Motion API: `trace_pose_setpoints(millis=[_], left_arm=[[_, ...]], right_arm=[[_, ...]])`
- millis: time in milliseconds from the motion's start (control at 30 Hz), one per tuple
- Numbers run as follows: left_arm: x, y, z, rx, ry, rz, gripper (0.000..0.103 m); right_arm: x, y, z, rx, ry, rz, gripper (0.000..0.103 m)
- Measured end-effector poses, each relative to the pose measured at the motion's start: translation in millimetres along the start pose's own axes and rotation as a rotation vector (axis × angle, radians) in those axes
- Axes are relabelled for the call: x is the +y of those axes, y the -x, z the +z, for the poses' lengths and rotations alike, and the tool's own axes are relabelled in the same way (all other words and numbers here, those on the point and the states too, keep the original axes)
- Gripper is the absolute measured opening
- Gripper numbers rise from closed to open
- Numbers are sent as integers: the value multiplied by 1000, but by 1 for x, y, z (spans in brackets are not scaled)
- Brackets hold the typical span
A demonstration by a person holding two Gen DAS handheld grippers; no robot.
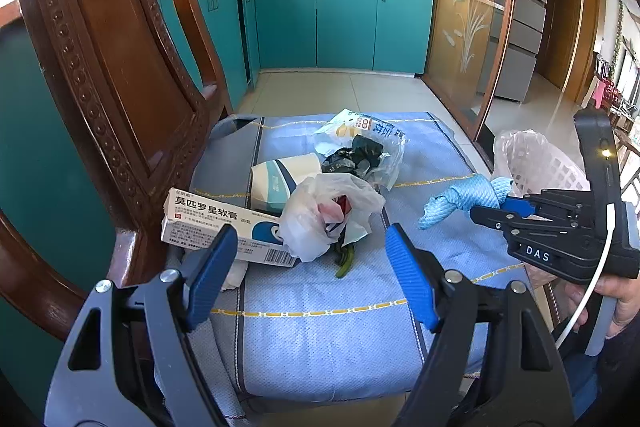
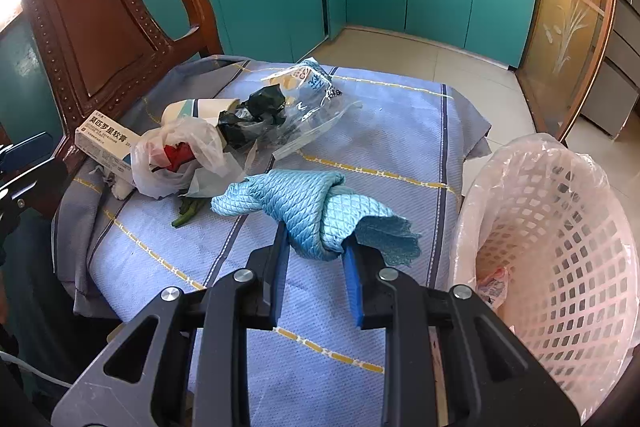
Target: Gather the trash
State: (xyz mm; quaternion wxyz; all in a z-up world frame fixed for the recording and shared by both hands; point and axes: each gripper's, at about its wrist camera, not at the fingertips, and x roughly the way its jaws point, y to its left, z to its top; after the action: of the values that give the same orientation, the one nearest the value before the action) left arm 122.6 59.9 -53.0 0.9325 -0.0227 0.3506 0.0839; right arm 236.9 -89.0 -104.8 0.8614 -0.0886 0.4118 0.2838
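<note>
A pile of trash lies on a blue cushioned chair seat (image 1: 320,339): a white medicine box (image 1: 208,227), a white plastic bag (image 1: 328,215) with something red inside, a paper cup (image 1: 280,175), a black crumpled bag (image 1: 352,155) and a clear printed wrapper (image 1: 368,131). My left gripper (image 1: 312,263) is open just in front of the pile. My right gripper (image 2: 316,247) is shut on a light blue cloth (image 2: 308,211), above the seat right of the pile; it also shows in the left wrist view (image 1: 500,207). The pile also shows in the right wrist view (image 2: 192,151).
A white lattice basket (image 2: 560,247) lined with a pink bag stands at the seat's right edge, with a small scrap inside. The carved wooden chair back (image 1: 100,67) rises on the left. Teal kitchen cabinets (image 1: 320,23) and tiled floor lie beyond.
</note>
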Motion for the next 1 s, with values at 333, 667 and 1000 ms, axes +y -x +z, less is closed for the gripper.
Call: trace_pose_setpoints(millis=[333, 667, 1000], left_arm=[[-1, -3, -1, 10, -4, -5, 77], [3, -3, 0, -3, -20, -6, 77], [4, -43, 7, 66, -10, -36, 77]], right_arm=[[2, -2, -3, 8, 9, -11, 26], [4, -4, -5, 15, 14, -17, 26], [4, -5, -5, 21, 13, -15, 26]])
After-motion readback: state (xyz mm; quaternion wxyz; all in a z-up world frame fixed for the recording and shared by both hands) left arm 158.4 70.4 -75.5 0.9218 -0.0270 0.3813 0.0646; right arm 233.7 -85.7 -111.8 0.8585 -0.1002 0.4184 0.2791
